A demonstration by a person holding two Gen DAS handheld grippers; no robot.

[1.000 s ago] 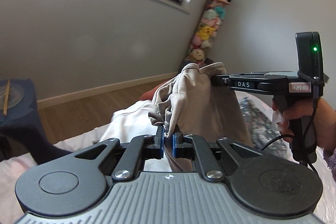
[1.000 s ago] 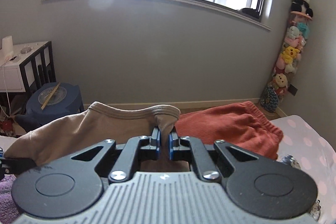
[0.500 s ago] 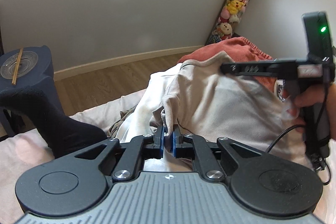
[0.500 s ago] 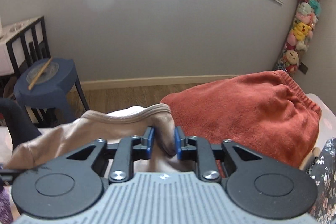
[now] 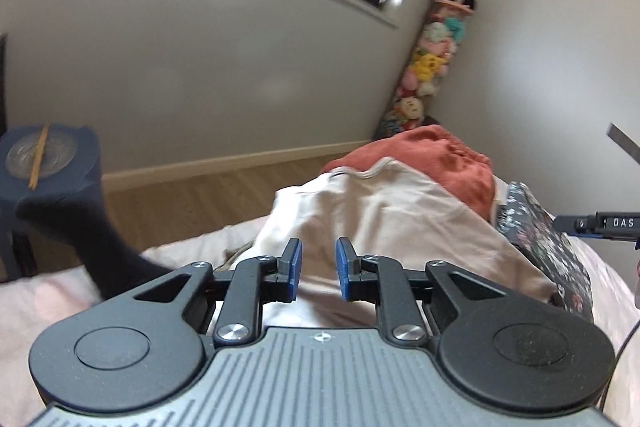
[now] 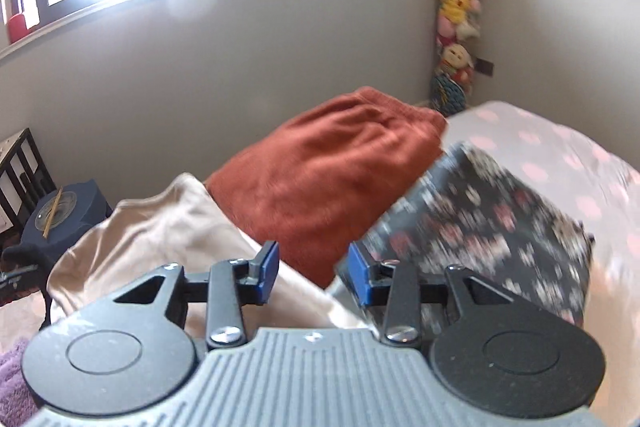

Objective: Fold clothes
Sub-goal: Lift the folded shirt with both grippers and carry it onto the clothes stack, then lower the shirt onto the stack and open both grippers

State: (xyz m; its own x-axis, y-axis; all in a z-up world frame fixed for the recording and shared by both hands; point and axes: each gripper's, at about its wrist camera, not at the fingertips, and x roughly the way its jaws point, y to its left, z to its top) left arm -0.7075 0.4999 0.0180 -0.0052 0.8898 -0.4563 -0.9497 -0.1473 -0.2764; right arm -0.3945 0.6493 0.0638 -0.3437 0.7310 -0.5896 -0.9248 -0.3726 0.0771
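A: Where is the beige garment lying?

B: It is spreading across the middle of the left wrist frame, draped over the pink spotted bed, its ribbed hem pointing to the upper centre. In the right wrist frame it is showing at lower left.

A: Is either tong holding it?

B: No. The left gripper is hanging over the cloth with its blue pads parted and nothing between them. The right gripper is gaping wider, likewise empty, with the garment's edge passing under its left finger.

A: Why is it lying there, would you say?

B: I judge it is resting on a flat patch of bed so it can be smoothed or creased; whether a fold is already in it, I cannot tell.

A: And around it?

B: The rust-orange garment is sitting just behind, touching it, and the dark floral fabric is blurring at the right. A black sock is sticking up at left.
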